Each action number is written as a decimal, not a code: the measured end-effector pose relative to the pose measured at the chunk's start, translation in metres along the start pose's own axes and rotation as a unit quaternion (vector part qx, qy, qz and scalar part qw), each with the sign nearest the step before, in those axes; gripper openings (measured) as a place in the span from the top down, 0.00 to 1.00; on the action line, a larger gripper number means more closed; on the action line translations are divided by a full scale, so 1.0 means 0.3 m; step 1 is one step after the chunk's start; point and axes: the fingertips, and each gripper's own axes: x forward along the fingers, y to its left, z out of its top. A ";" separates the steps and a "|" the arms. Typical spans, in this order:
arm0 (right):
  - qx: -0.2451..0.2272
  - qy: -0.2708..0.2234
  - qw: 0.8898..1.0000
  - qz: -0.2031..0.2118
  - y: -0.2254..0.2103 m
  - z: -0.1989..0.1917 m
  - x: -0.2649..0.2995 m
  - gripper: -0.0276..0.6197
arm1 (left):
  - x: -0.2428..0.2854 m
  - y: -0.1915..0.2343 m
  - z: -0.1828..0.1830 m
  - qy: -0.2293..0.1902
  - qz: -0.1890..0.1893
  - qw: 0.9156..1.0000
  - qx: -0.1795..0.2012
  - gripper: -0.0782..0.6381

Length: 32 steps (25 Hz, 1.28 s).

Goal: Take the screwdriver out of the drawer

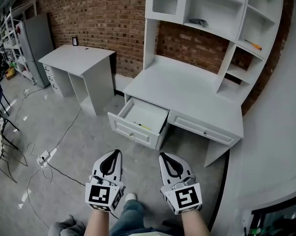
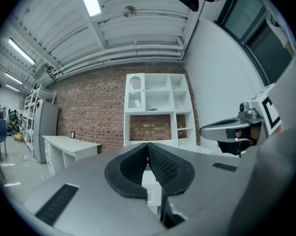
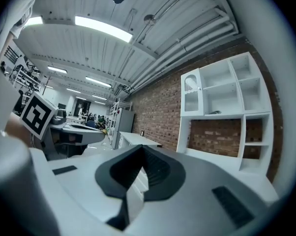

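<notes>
A white desk (image 1: 187, 90) with a shelf unit stands against the brick wall. Its left drawer (image 1: 138, 122) is pulled open, and a thin yellowish tool (image 1: 143, 127) lies inside; it is too small to identify. An orange-handled tool (image 1: 252, 44) rests on a right shelf. My left gripper (image 1: 116, 153) and right gripper (image 1: 163, 156) are low in the head view, side by side over the floor, well short of the drawer and pointing toward the desk. In the left gripper view the left gripper (image 2: 148, 146) is shut and empty. In the right gripper view the right gripper (image 3: 142, 149) is shut and empty too.
A second white desk (image 1: 79, 58) and a grey cabinet (image 1: 37, 38) stand to the left along the wall. Cables and a power strip (image 1: 44, 157) lie on the grey floor at left. A white wall (image 1: 281, 146) closes in on the right. The desk's right drawer (image 1: 204, 129) is closed.
</notes>
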 end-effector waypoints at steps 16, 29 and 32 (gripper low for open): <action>0.018 0.086 0.996 -0.034 -0.304 -0.173 0.707 0.94 | 0.673 0.401 -0.120 0.035 -0.059 0.997 -0.020 0.87; 0.042 0.186 0.981 0.042 -0.563 -0.457 1.110 0.92 | 1.114 0.531 -0.253 0.081 -0.028 0.996 -0.030 0.87; 0.069 0.210 0.971 0.093 -0.591 -0.541 1.195 0.75 | 1.224 0.551 -0.281 0.091 -0.018 0.995 -0.034 0.87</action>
